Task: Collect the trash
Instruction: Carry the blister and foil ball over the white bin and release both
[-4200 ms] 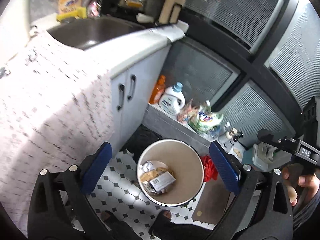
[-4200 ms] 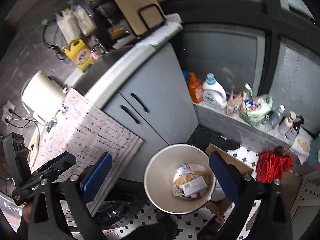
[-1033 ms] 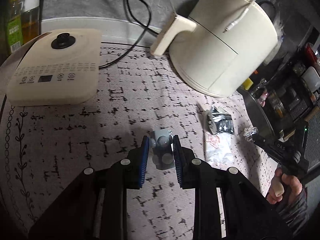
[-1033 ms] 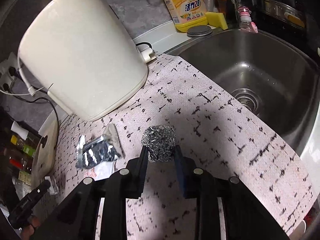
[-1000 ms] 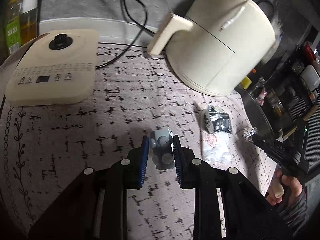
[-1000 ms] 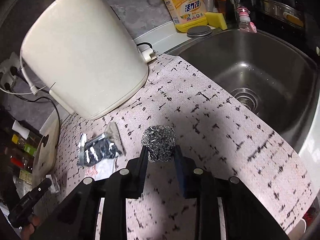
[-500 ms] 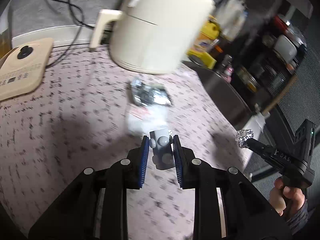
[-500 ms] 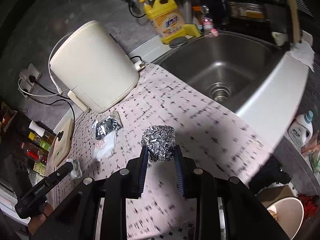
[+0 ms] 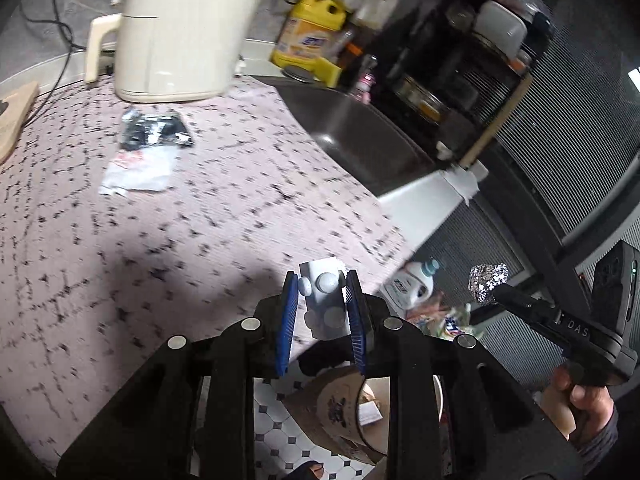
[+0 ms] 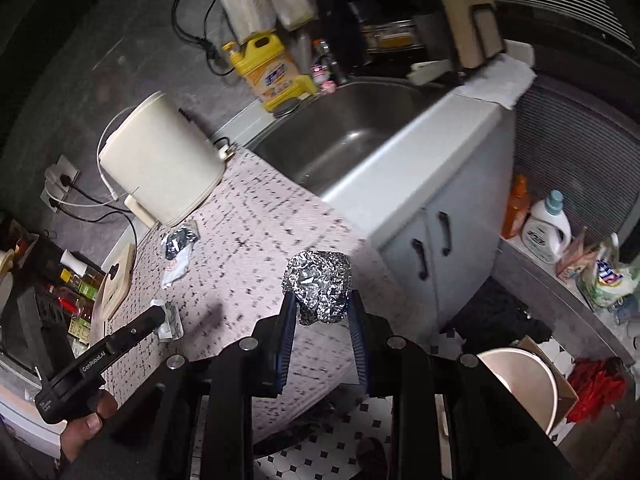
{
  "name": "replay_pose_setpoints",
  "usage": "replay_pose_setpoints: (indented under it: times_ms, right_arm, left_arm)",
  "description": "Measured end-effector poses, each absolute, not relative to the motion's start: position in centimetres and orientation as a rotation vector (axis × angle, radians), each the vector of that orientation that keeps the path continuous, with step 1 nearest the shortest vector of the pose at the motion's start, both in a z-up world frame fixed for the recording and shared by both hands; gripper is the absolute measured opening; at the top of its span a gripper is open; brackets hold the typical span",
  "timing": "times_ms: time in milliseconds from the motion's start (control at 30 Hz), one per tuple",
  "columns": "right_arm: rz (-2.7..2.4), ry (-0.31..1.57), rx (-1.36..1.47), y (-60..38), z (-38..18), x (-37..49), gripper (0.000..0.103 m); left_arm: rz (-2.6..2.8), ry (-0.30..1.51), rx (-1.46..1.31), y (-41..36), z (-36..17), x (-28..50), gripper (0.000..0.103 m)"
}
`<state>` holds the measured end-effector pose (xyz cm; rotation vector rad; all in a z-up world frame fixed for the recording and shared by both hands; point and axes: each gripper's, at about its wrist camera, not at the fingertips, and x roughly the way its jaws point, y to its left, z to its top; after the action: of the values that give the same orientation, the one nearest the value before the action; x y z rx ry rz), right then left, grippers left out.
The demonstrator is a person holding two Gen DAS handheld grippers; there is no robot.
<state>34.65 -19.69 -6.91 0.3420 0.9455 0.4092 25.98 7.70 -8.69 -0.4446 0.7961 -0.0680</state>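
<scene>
My left gripper (image 9: pixel 322 285) is shut on a grey blister pack (image 9: pixel 325 308) with white pills, past the patterned counter's (image 9: pixel 200 216) edge. The tan trash bin (image 9: pixel 400 404) shows on the floor beneath its fingers. My right gripper (image 10: pixel 322 300) is shut on a crumpled foil ball (image 10: pixel 318 280) over the counter edge, with the bin (image 10: pixel 532 364) at lower right. Each gripper appears in the other's view: the right gripper (image 9: pixel 494 286) with the foil ball (image 9: pixel 486 280), the left gripper (image 10: pixel 162 318) with the blister pack (image 10: pixel 172 324). A silver wrapper (image 9: pixel 154 132) and a white wrapper (image 9: pixel 138 168) lie on the counter.
A cream appliance (image 10: pixel 160 164) stands at the back of the counter, next to a steel sink (image 10: pixel 352 136) and a yellow detergent bottle (image 10: pixel 268 76). Below are grey cabinet doors (image 10: pixel 432 248), a tiled floor, a white detergent bottle (image 10: pixel 546 228) and a red cloth (image 10: pixel 592 388).
Both grippers have swung from over the middle of the counter out to its edge, still holding the blister pack and the foil ball. The bin and floor have come into view.
</scene>
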Motion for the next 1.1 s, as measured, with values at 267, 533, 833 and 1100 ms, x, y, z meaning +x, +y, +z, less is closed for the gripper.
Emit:
replay_pose_setpoints:
  times_ms: [267, 533, 833, 1100]
  right_arm:
    - [0.337, 0.959, 0.401, -27.9, -8.1, 31.7, 0.026]
    - [0.282, 0.984, 0.413, -34.6, -10.5, 28.7, 0.027]
    - [0.241, 1.028, 0.437, -39.4, -17.1, 26.0, 0.027]
    - [0.244, 1.066, 0.471, -40.4, -23.2, 24.7, 0.029]
  left_arm:
    - [-0.152, 0.819, -0.398, 0.2, -8.6, 25.9, 0.024]
    - [-0.232, 0.854, -0.380, -6.7, -11.1, 25.6, 0.024]
    - [-0.316, 0.943, -0.345, -13.5, -17.8, 25.4, 0.024]
    - [-0.386, 1.018, -0.303, -17.9, -23.3, 25.4, 0.025]
